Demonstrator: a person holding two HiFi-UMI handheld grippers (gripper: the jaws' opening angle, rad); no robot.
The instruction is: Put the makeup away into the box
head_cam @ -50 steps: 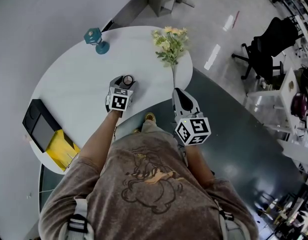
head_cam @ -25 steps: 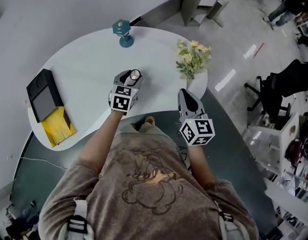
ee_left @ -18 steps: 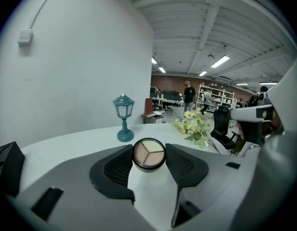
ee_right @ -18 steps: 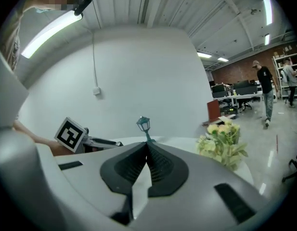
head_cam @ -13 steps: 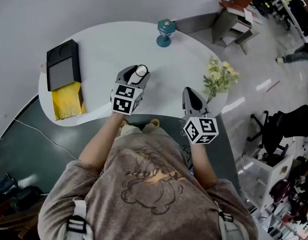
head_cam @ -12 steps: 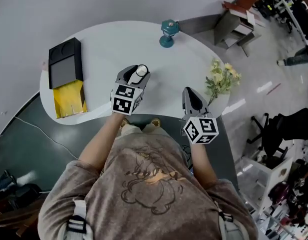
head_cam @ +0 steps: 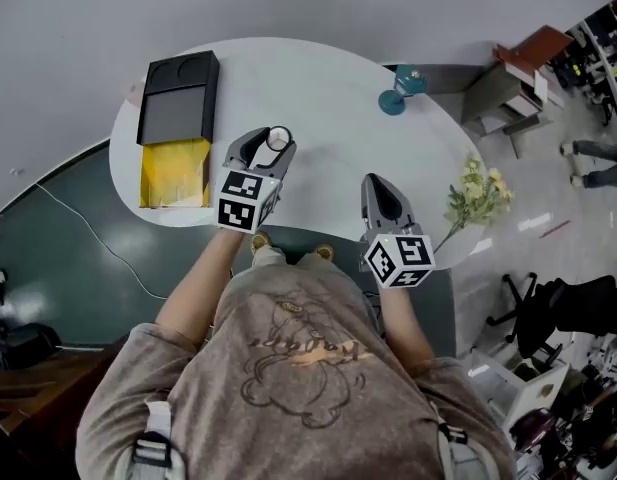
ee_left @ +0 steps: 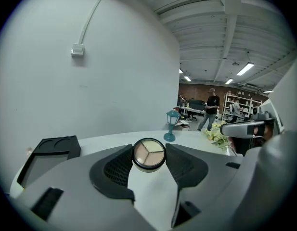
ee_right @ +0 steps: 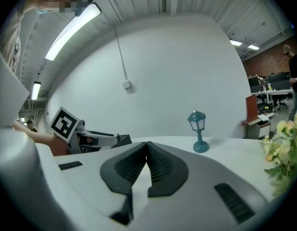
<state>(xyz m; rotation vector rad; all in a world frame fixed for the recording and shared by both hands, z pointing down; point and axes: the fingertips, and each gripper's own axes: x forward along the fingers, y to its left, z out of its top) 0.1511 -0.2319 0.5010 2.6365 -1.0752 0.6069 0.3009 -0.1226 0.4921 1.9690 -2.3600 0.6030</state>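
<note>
The left claw [head_cam: 265,144] holds the compact [ee_left: 148,154] as it did a second ago: the round case, with its three pale shades showing, sits pinched between the two pads above the bench [head_cam: 318,98]. The jaw gap has not changed.

The right claw [head_cam: 374,182] is closed as before, with its pads meeting at the tips and nothing between them. It hangs over the near edge of the bench.

What has changed is the whole layout in the head view. A second ago the black box [head_cam: 178,98] lay far off at the left rim of the bench. It now sits up and just left of the left claw, much nearer to it, with its yellow piece [head_cam: 174,173] at the near end. The compact is near the box but still apart from it, not over it.

The lantern [head_cam: 396,90] has slid from above the left claw to the upper right. The flowers [head_cam: 478,193] have gone to the bench's right edge, past the right claw.
</note>
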